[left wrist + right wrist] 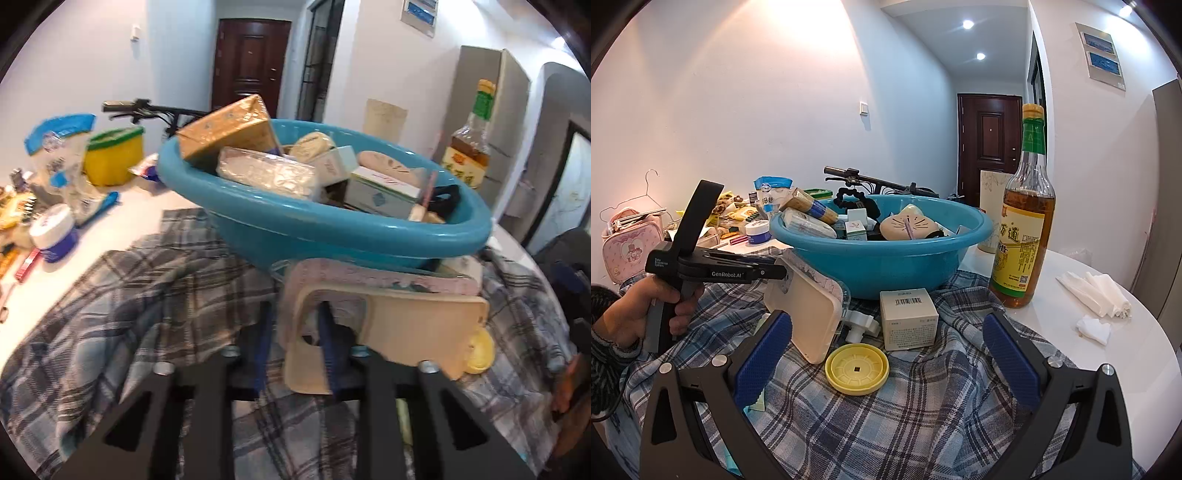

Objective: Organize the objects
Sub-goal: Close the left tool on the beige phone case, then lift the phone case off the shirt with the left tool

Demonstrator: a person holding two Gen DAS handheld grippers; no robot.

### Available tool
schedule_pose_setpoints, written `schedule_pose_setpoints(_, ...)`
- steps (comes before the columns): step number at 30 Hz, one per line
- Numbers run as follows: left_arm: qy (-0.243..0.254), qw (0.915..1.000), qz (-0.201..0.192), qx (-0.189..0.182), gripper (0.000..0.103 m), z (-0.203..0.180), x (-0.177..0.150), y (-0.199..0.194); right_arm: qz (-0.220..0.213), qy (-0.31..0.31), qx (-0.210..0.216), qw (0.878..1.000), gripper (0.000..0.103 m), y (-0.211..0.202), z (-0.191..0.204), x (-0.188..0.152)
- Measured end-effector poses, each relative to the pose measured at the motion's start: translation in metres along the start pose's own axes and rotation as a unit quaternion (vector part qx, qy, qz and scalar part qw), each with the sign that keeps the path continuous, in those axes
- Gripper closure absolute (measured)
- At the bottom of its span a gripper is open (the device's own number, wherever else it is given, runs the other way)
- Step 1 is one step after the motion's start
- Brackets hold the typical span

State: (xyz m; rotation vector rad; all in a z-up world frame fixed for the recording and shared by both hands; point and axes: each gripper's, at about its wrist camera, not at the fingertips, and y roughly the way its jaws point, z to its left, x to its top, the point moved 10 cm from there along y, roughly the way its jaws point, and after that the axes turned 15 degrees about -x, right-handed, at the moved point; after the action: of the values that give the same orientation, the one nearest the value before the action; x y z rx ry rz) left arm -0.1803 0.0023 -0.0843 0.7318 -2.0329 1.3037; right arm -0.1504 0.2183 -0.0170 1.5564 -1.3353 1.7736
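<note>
So the left gripper (328, 354) is clamped on a flat cream-coloured case (809, 314), the pads pinching its near edge, and the case sits tilted up off the plaid cloth (849, 424), its far end just beside the teal basin (886, 258). In the right wrist view you can see the person's left hand (661, 314) wrapped around the handle of that gripper, off to the left of the case.

The right gripper (886, 354) is spread wide with nothing in it, hovering over the cloth. Between its blue pads (764, 354) there's a round yellow lid (857, 369) lying flat on the cloth, close to the case's low corner. Behind the lid is a small white box (908, 317) with a barcode on top, right in front of the basin, and a little white plastic fitting (860, 325) sits between the box and the case.

The basin is already piled up with boxes, packets and a cat-face thing (908, 225). A tall bottle of amber liquid (1023, 229) stands on the white table (1126, 369) to the right of the basin, with crumpled tissues (1093, 295) further right. Behind the basin on the left there's a jumble of snacks, a small blue-and-white jar (757, 232) and a pink pouch (631, 243).
</note>
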Motion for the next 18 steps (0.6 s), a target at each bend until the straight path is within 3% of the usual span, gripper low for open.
schedule_pose_setpoints(4,0.004,1.0000,-0.004,0.005,0.094,-0.001,-0.001,-0.002,0.000,0.000,0.000,1.000,0.000,0.000,0.000,0.000)
schedule_pose_setpoints(11,-0.001,0.9987,-0.049,-0.014,0.095,-0.007,0.005,-0.034,0.000,0.000,0.000,1.000,0.000,0.000,0.000,0.000)
schedule_pose_setpoints(18,0.058,0.9931,-0.097,0.031,0.095,-0.015,0.005,-0.079,0.000,0.000,0.000,1.000,0.000,0.000,0.000,0.000)
